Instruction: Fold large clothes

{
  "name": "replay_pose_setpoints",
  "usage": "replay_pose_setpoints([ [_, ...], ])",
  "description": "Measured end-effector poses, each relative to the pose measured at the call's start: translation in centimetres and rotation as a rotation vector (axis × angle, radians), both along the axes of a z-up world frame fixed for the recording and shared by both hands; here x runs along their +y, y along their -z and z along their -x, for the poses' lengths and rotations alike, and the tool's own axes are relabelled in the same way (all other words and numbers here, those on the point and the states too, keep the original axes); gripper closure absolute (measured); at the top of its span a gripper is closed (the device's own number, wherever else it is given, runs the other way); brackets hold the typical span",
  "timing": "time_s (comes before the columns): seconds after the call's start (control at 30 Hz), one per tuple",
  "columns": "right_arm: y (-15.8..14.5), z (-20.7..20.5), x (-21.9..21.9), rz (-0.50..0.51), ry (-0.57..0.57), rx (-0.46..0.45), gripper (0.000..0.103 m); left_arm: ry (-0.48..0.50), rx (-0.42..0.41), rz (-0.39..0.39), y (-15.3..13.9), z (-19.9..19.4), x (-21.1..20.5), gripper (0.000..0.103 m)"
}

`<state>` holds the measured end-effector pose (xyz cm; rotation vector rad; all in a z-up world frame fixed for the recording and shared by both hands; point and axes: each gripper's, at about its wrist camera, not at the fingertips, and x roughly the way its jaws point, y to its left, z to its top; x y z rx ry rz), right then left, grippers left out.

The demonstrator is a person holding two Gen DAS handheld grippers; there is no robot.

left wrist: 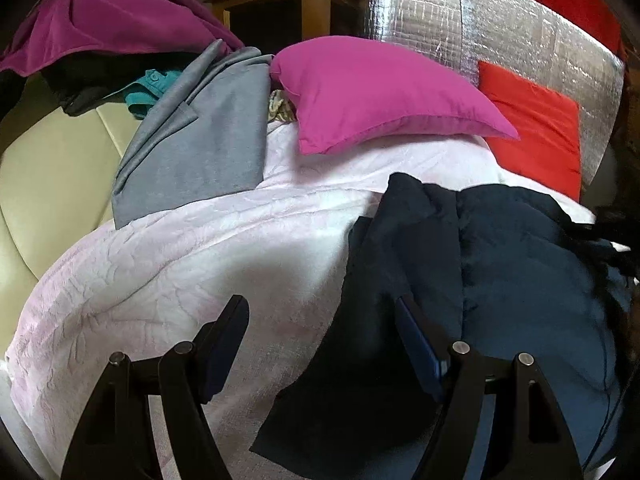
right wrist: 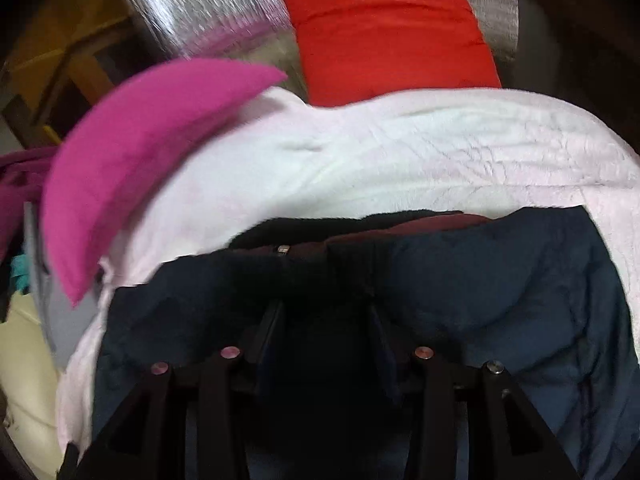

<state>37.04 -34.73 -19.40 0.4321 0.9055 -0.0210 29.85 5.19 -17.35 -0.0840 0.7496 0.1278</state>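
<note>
A pale pink quilt [left wrist: 192, 264] covers the bed, and on it, toward the right side in the left wrist view, lies the task's thing, a dark navy padded jacket [left wrist: 500, 280]. Its long axis runs from the near edge of the bed away toward the pillows, with the collar end farthest from the cameras; in the right wrist view a maroon lining [right wrist: 420, 226] and a small metal zip pull [right wrist: 283, 249] show at that far end. A magenta pillow [left wrist: 380, 92] and a red pillow [left wrist: 536, 128] rest at the head of the bed against a silver foil sheet [left wrist: 460, 12]. To the left a grey garment [left wrist: 200, 140] lies partly on the quilt, beside a purple cloth [left wrist: 112, 20] and a teal piece [left wrist: 152, 88]. The left gripper [left wrist: 320, 320] has its jaws wide apart above the jacket's left edge, nothing between them. The right gripper [right wrist: 326, 320] hangs over the jacket, jaws parted, pads not pressing the fabric. No readable writing or label shows.
</note>
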Motion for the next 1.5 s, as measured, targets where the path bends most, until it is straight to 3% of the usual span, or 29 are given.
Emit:
replay_pose_setpoints([
  [0.13, -2.0, 4.2, -2.2, 0.011, 0.03, -0.075, 0.055, -0.002, -0.008, 0.0, -0.3, 0.3, 0.1, 0.027],
  [0.27, -2.6, 8.7, -5.3, 0.122, 0.114, -0.075, 0.054, 0.018, 0.032, -0.059, 0.3, 0.1, -0.7, 0.027],
  [0.33, -1.8, 9.9, -7.0, 0.176, 0.161, -0.049, 0.051, 0.025, 0.083, -0.101, 1.4, -0.3, -1.3, 0.027],
  [0.43, 1.2, 9.9, -9.5, 0.209, 0.224, 0.07, 0.05, 0.035, 0.107, -0.132, 2.2, -0.5, -1.7, 0.026],
  [0.5, 3.2, 9.4, -10.6, 0.166, 0.224, 0.132, 0.05, 0.039, 0.098, -0.132, 1.9, -0.4, -1.7, 0.026],
  [0.57, 2.3, 9.2, -10.3, 0.174, 0.233, 0.115, 0.048, 0.033, 0.086, -0.131, 1.7, -0.2, -1.5, 0.026],
  [0.67, -0.4, 8.6, -8.5, 0.174, 0.221, 0.019, 0.048, 0.026, 0.064, -0.131, 1.3, 0.0, -1.5, 0.027],
  [0.8, -2.8, 6.3, -3.9, 0.133, 0.092, -0.066, 0.048, 0.032, 0.026, -0.117, 0.6, 0.2, -1.5, 0.027],
  [0.97, -2.6, 1.6, 2.4, 0.08, -0.037, -0.05, 0.048, 0.054, -0.035, -0.129, -0.3, 0.9, -2.0, 0.027],
  [1.1, 0.4, -2.2, 5.2, 0.063, -0.039, 0.041, 0.047, 0.076, -0.067, -0.141, -0.7, 1.3, -2.3, 0.027],
  [1.27, 2.3, -3.8, 4.4, 0.056, 0.006, 0.075, 0.037, 0.101, -0.086, -0.131, -0.9, 1.4, -2.8, 0.027],
  [1.5, -0.1, -0.3, 2.2, -0.041, 0.005, -0.013, 0.037, 0.106, -0.095, -0.128, -1.0, 1.6, -2.9, 0.026],
])
